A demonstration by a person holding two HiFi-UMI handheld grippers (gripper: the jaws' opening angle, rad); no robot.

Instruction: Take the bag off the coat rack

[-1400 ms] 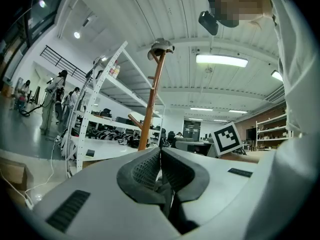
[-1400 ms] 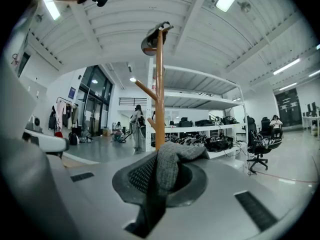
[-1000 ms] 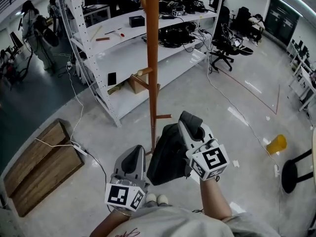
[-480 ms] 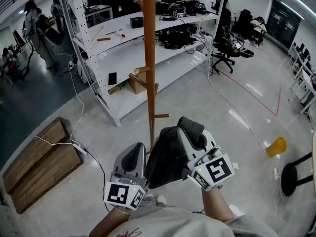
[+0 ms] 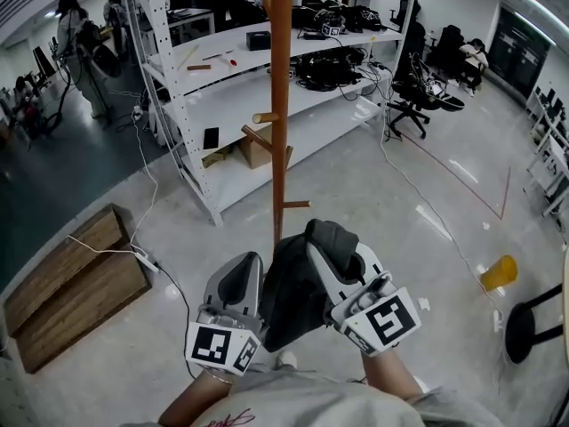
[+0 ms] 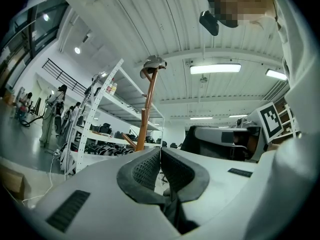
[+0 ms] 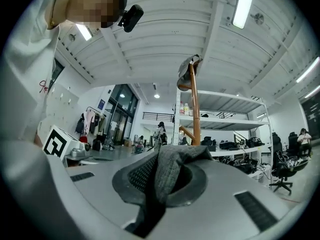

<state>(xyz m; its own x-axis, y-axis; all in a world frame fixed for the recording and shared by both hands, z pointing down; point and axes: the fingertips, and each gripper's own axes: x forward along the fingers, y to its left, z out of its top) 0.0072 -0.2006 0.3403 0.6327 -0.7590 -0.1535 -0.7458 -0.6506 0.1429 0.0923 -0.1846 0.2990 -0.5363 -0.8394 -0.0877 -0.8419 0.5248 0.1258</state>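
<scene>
The brown wooden coat rack [image 5: 279, 105] stands in front of me, its pegs bare in the head view. A dark grey bag [image 5: 289, 296] hangs off the rack, low in front of my body. My right gripper [image 5: 331, 243] is shut on a fold of the bag's grey fabric [image 7: 167, 171], which sticks out between the pads. To the left of the bag, my left gripper [image 5: 242, 272] has its pads [image 6: 145, 169] closed together. The rack's pole [image 7: 194, 109] shows beyond the right jaws, with a grey item on its top [image 7: 189, 64].
White metal shelving [image 5: 231, 87] with boxes and cables stands behind the rack. A wooden pallet [image 5: 71, 283] lies at the left, with a cable [image 5: 147, 194] across the floor. At the right are a yellow cup [image 5: 498, 272] and a black stool [image 5: 524, 318]. People [image 5: 76, 43] stand at the far left.
My right gripper has drawn back and down toward my body with the bag in it. The left gripper has barely moved.
</scene>
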